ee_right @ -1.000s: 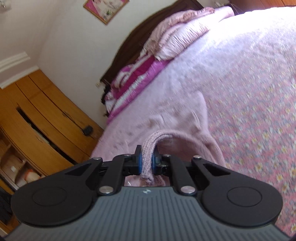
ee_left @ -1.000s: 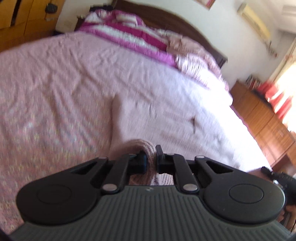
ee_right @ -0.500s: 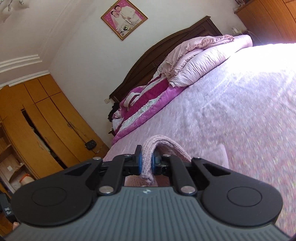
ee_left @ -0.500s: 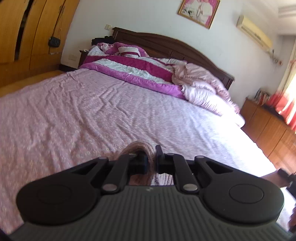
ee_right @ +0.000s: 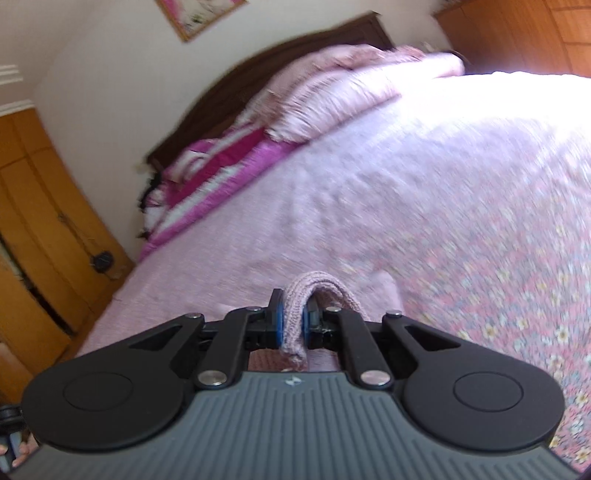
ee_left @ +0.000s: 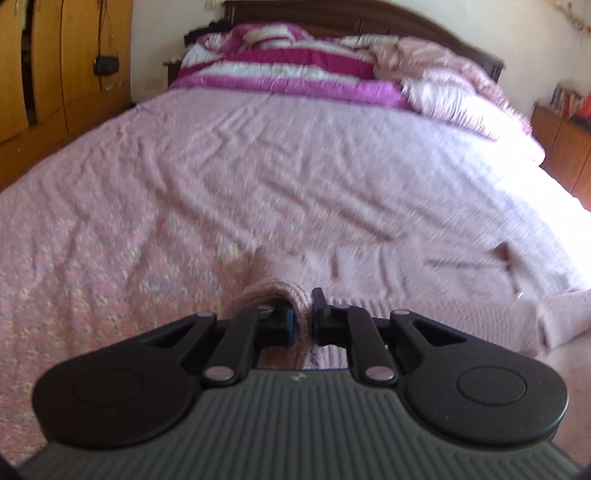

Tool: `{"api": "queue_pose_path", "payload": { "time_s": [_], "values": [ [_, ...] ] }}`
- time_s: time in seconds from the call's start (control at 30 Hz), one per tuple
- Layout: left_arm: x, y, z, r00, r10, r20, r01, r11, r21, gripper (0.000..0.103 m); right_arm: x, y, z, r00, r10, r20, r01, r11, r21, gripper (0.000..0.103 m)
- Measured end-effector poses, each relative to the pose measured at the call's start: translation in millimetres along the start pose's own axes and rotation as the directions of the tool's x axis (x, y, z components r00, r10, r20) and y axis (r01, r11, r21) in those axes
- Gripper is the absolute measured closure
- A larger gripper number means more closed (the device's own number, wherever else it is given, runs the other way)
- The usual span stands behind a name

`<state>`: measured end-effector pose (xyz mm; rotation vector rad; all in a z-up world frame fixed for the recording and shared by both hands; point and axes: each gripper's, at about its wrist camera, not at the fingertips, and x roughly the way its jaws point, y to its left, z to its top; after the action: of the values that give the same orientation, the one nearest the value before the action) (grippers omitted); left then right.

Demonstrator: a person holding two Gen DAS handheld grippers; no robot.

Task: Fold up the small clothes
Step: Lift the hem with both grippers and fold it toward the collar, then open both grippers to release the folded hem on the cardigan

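Your left gripper body hid the near part of the pink knit garment, so you could not see how much of it hung below the pads, and its far edge smeared into the bedspread through motion blur. In the right wrist view, your right gripper covered all but a ribbed loop of the garment, and the framed picture was cut off by the top edge. The small dark thing hanging on the wardrobe was too small to identify.
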<state>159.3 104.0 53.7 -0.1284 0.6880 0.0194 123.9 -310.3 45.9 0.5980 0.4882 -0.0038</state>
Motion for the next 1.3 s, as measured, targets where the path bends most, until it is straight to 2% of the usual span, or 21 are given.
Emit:
{"api": "queue_pose_path", "payload": {
  "time_s": [0.1,0.17,0.3,0.37,0.47,0.53,0.67,0.73,0.83,0.9,0.97,1.0,1.03,1.1,1.13,1.2,1.3],
  "values": [
    [14.0,2.5,-4.2,1.0,-0.007,-0.016,0.007,1.0,0.01,0.087,20.1,-16.6,-11.9,0.999,-0.041,-0.032,0.042,0.998,0.04,0.091],
    [13.5,2.4,-4.9,1.0,-0.015,-0.013,0.016,1.0,0.026,0.086,28.2,-27.4,-17.0,0.998,-0.033,-0.045,0.036,0.997,0.074,0.089],
    [0.4,5.1,-3.7,0.999,-0.05,-0.009,0.05,0.999,0.003,0.072,25.2,-34.2,-13.4,0.998,-0.001,-0.06,0.011,0.987,0.158,0.08],
    [-10.3,8.4,-4.5,0.996,-0.094,-0.012,0.094,0.996,-0.009,0.068,17.6,-36.0,-9.6,0.998,0.013,-0.066,0.003,0.972,0.234,0.074],
    [-26.5,10.2,-6.6,0.99,-0.138,-0.013,0.138,0.99,-0.013,0.064,1.2,-34.2,-8.6,0.997,0.045,-0.061,-0.026,0.958,0.285,0.056],
    [-34.6,10.0,-8.8,0.987,-0.157,-0.015,0.157,0.987,-0.015,0.051,-7.7,-31.5,-10.7,0.993,0.087,-0.076,-0.059,0.949,0.31,0.045],
    [-39.7,8.1,-13.0,0.982,-0.186,-0.027,0.186,0.982,-0.014,0.05,-16.3,-22.7,-19.7,0.986,0.124,-0.108,-0.086,0.949,0.302,0.042],
    [-33.6,6.3,-13.6,0.986,-0.166,-0.034,0.166,0.986,-0.014,0.05,-14.5,-15.8,-24.3,0.987,0.105,-0.122,-0.072,0.965,0.25,0.041],
    [-15.5,2.8,-14.1,0.997,-0.056,-0.059,0.055,0.998,-0.013,0.051,-5.9,-8.2,-26.4,0.987,0.086,-0.139,-0.054,0.975,0.215,0.041],
    [-4.6,4.6,-14.5,0.998,-0.029,-0.057,0.028,0.999,-0.021,0.052,3.0,-4.2,-21.7,0.986,0.076,-0.15,-0.044,0.977,0.208,0.041],
    [-1.0,5.0,-11.7,0.998,-0.038,-0.048,0.037,0.999,-0.028,0.071,12.3,-2.1,-14.6,0.986,0.059,-0.156,-0.026,0.978,0.209,0.042],
    [-0.5,4.5,-9.2,0.998,-0.048,-0.047,0.047,0.999,-0.024,0.086,16.2,-1.6,-11.4,0.985,0.055,-0.162,-0.019,0.977,0.214,0.046],
    [-0.3,3.7,-6.3,0.997,-0.064,-0.05,0.063,0.998,-0.022,0.092,20.4,-1.9,-8.5,0.984,0.056,-0.17,-0.017,0.975,0.222,0.061],
    [0.3,3.8,-1.5,0.993,-0.105,-0.045,0.104,0.994,-0.02,0.094,29.7,-5.9,-2.7,0.976,0.074,-0.203,-0.018,0.964,0.265,0.085],
    [0.8,3.9,0.9,0.993,-0.116,-0.038,0.115,0.993,-0.017,0.094,33.2,-8.9,-0.6,0.974,0.09,-0.207,-0.025,0.954,0.299,0.091],
    [3.4,3.7,5.8,0.994,-0.107,-0.023,0.106,0.994,-0.014,0.094,38.7,-12.7,5.0,0.974,0.112,-0.195,-0.035,0.933,0.359,0.093],
    [14.4,7.9,14.9,0.998,-0.067,-0.015,0.066,0.997,-0.034,0.094,44.7,-13.4,15.4,0.984,0.084,-0.159,-0.014,0.917,0.399,0.093]
  ]
}}
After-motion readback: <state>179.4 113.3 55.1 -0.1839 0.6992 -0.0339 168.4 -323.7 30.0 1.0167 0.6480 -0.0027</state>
